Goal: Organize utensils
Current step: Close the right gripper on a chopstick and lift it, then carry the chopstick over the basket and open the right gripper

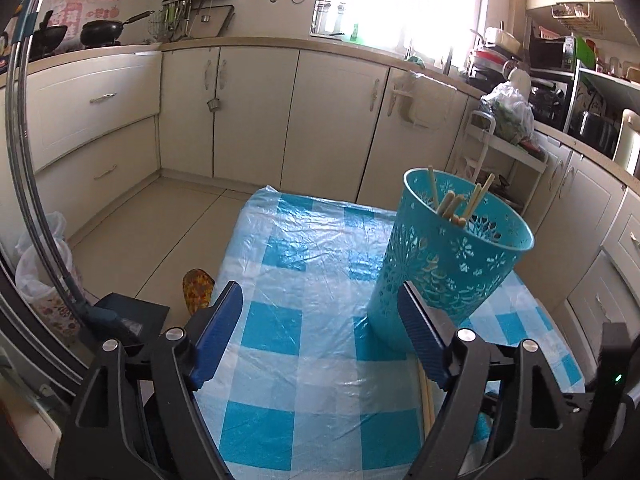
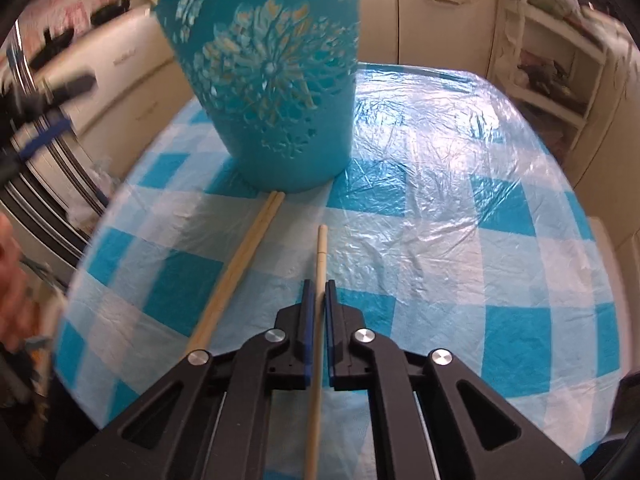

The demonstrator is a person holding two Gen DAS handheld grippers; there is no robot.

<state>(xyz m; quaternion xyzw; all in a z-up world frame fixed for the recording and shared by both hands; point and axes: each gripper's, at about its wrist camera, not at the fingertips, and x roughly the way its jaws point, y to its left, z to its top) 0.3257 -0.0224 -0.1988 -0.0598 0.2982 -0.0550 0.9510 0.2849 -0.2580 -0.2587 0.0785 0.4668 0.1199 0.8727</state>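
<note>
Over a table (image 2: 460, 184) draped in blue-checked plastic, the right gripper (image 2: 319, 292) angles down, its jaws clamped on a single chopstick (image 2: 321, 256). Two more chopsticks (image 2: 236, 268) lie beside it, tips touching the teal basket (image 2: 276, 120) near the far edge. Opposite, the left gripper (image 1: 320, 320) hangs wide and empty. No readable writing shows.

red wall stickers (image 1: 76, 4) beside the stove bear chinese characters, too blurred to read.
</note>
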